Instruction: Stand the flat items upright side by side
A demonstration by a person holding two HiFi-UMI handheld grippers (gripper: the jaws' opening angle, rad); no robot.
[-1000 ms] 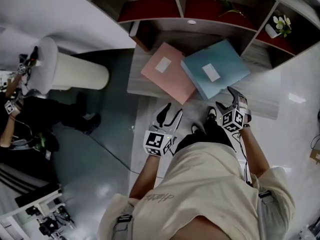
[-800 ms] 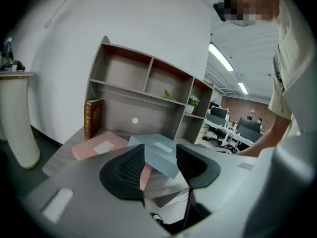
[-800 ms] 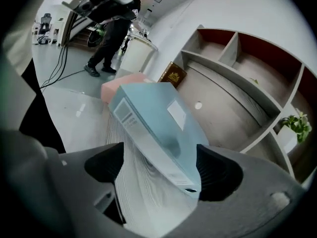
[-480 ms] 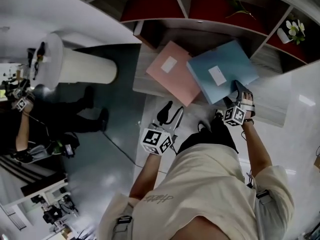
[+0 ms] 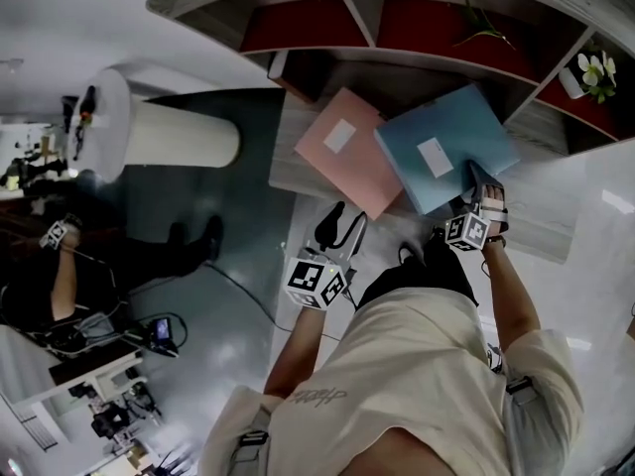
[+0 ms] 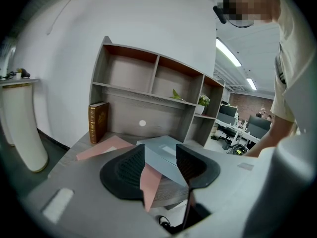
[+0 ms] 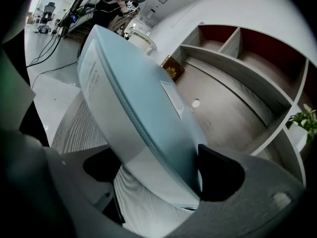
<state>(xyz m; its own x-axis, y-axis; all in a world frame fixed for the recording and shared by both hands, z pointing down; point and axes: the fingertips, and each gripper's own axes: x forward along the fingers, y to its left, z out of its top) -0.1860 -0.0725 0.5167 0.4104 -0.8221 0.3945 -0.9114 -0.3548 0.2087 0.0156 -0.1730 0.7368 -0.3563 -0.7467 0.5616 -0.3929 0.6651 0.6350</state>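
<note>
Nothing stood upright yet: the pink folder (image 5: pixel 347 152) and the blue folder (image 5: pixel 446 157) lay on the table (image 5: pixel 296 175), and your right tongs (image 5: pixel 478 181) were closing over the blue one's edge (your left tongs (image 5: pixel 345 228) hung apart, empty).

Open office — desks (image 6: pixel 238 131), ceiling strip lights (image 6: pixel 224 46)

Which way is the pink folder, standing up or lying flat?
Lying flat. The pink folder rests face up on the wooden surface, its white label showing.
</note>
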